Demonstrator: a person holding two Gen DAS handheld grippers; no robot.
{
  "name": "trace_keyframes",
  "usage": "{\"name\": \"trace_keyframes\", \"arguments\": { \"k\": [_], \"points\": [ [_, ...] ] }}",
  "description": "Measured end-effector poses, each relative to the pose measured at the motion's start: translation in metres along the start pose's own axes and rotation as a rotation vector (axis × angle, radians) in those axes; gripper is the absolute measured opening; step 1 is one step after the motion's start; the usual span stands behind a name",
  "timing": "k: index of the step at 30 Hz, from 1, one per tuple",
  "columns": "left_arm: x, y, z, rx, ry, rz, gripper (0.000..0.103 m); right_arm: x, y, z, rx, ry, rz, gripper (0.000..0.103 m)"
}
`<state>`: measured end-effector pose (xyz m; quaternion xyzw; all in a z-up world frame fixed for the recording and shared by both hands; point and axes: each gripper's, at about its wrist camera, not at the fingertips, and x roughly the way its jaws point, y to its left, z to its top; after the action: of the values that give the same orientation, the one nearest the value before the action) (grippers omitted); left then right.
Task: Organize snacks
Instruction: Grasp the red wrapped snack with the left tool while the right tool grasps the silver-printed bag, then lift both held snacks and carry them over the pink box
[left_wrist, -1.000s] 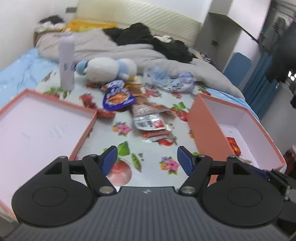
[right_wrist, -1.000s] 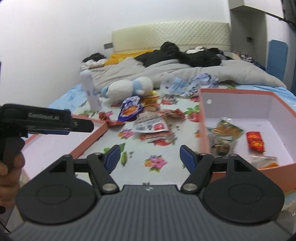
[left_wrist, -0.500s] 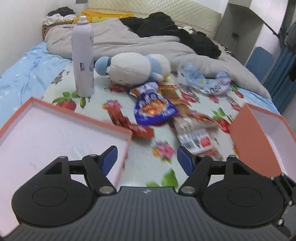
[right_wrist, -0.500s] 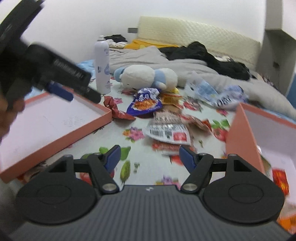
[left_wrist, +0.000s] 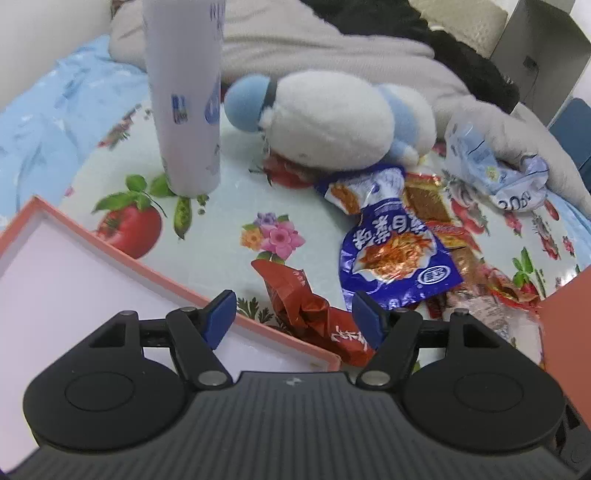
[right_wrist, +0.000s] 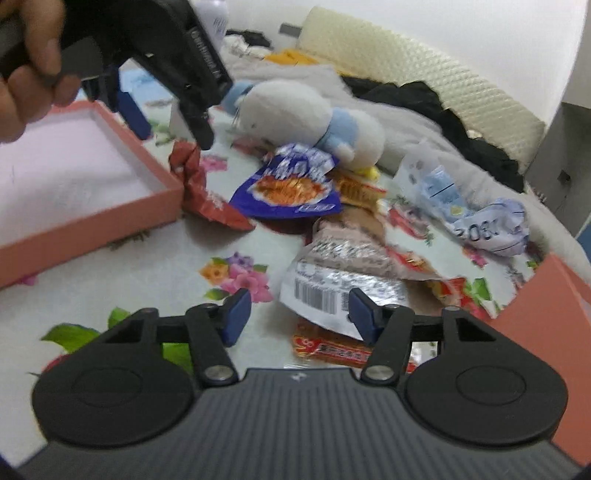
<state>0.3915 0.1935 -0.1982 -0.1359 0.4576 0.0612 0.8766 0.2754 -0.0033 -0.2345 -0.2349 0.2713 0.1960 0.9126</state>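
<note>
Snacks lie mostly unsorted mid-bed: red wrapper (left_wrist: 314, 314) beneath the spread left gripper (left_wrist: 293, 319); right gripper (right_wrist: 295, 314), closing, straddles the silver pack (right_wrist: 332, 284), not yet pinching.

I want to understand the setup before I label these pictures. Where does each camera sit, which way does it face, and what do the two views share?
Left wrist: sits on the left gripper, faces forward and down at the red crumpled packet lying partly between its open fingers; no hand shows.
Right wrist: sits on the right gripper, whose jaws are closing with nothing gripped, faces the silver barcode packet; a hand holding the left gripper shows top left.
Shared: blue snack bag, plush toy, shallow pink box.
</note>
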Motion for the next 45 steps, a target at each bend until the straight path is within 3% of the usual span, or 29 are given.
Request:
{"name": "trace_keyframes", "arguments": {
  "k": [2,5,8,12,19,26,34,45],
  "points": [
    [0.007,-0.001,-0.001,0.022,-0.008,0.010,0.074,0.007,0.005,-0.002,-0.034,0.014,-0.017,0.035],
    [0.015,0.000,0.002,0.014,0.005,0.005,0.069,0.009,0.010,-0.002,-0.075,-0.006,-0.027,0.029],
    [0.023,-0.003,0.002,0.036,0.022,0.015,0.057,0.007,0.011,0.001,-0.069,-0.003,-0.039,0.009],
    [0.027,-0.005,0.001,0.054,0.028,0.008,0.047,0.001,0.010,0.005,-0.063,-0.015,-0.043,0.003],
    [0.012,-0.012,-0.002,0.086,0.002,-0.002,0.042,-0.020,0.009,0.011,-0.062,-0.031,-0.031,0.002],
    [-0.032,-0.014,-0.020,0.056,-0.051,-0.056,0.040,-0.057,0.012,0.006,-0.070,-0.046,-0.018,0.002],
    [-0.084,-0.025,-0.067,0.070,-0.074,-0.106,0.040,-0.115,0.002,-0.013,-0.029,-0.050,-0.017,0.002],
    [-0.119,-0.037,-0.151,0.032,-0.033,-0.170,0.040,-0.185,0.006,-0.059,0.031,0.011,0.089,0.002]
  ]
}}
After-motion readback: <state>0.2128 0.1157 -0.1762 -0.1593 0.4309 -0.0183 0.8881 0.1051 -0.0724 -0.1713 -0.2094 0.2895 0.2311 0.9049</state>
